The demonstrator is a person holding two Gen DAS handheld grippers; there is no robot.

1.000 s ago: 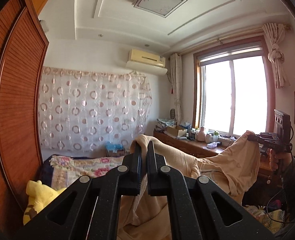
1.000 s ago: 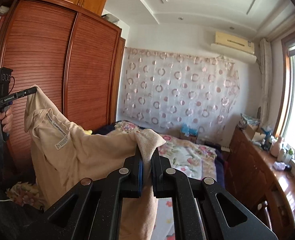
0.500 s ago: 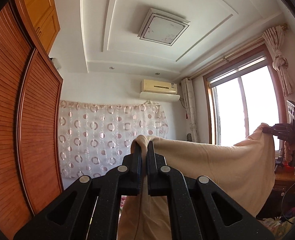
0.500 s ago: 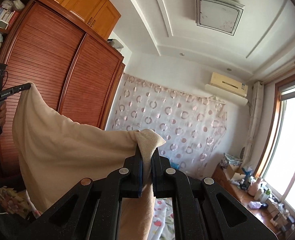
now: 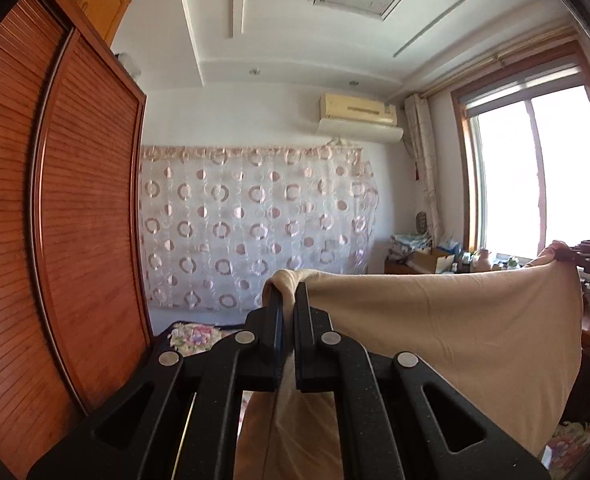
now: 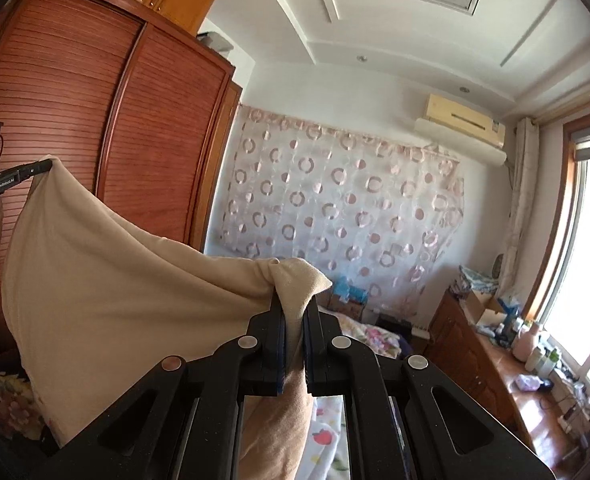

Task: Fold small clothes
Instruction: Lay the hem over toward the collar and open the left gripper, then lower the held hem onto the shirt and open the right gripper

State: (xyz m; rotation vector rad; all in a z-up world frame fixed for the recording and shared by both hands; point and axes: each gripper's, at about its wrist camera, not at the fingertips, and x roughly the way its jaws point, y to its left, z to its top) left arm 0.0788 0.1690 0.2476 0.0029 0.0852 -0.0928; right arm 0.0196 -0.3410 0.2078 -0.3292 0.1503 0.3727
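Here both tools (image 5: 288, 300) (image 6: 293, 312) pinch the beige garment's (image 5: 455, 320) top corners, stretched taut.

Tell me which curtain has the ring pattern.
The sheer curtain across the back wall, below the air conditioner; the window drape beside the window shows only small sparse marks.

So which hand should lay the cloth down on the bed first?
Probably the right. Its tongs pinch a corner of the soft beige cloth with the flowery bedspread just ahead. The left tongs also grip a corner but sit nearer the reddish slatted wardrobe.
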